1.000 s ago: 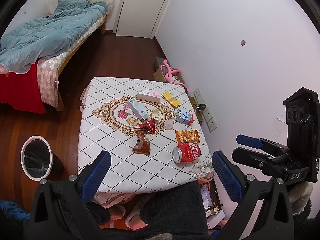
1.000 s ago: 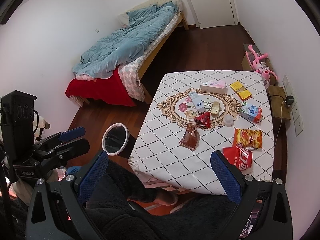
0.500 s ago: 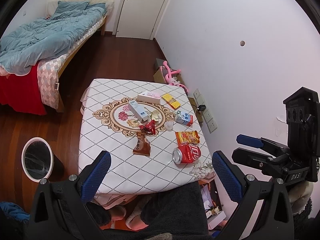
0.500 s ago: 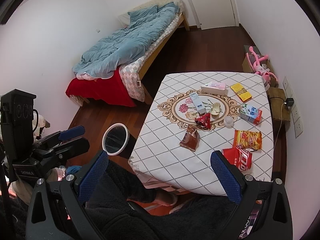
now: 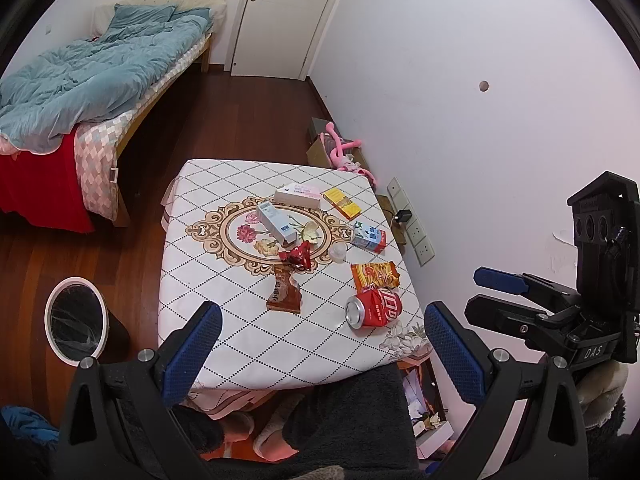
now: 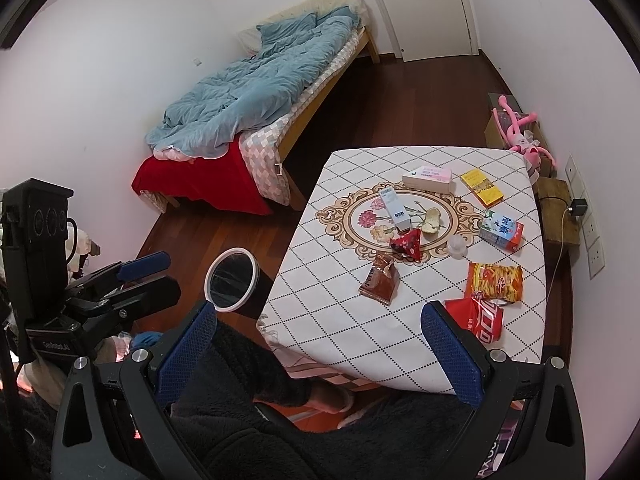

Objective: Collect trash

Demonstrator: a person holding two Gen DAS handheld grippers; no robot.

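Note:
Several pieces of trash lie on the table with a white diamond cloth: a crushed red can, an orange snack bag, a brown wrapper, a red wrapper, cartons and boxes. A black bin with a white rim stands on the floor left of the table. My left gripper is open and empty above the table's near edge. My right gripper is open and empty, held high over my lap.
A bed with a blue duvet stands at the left. A white door is at the back. A pink toy and a box sit by the right wall. Each gripper shows in the other's view.
Both views have drifted slightly; the table and bin sit a little lower in the left wrist view. Nothing was grasped or moved.

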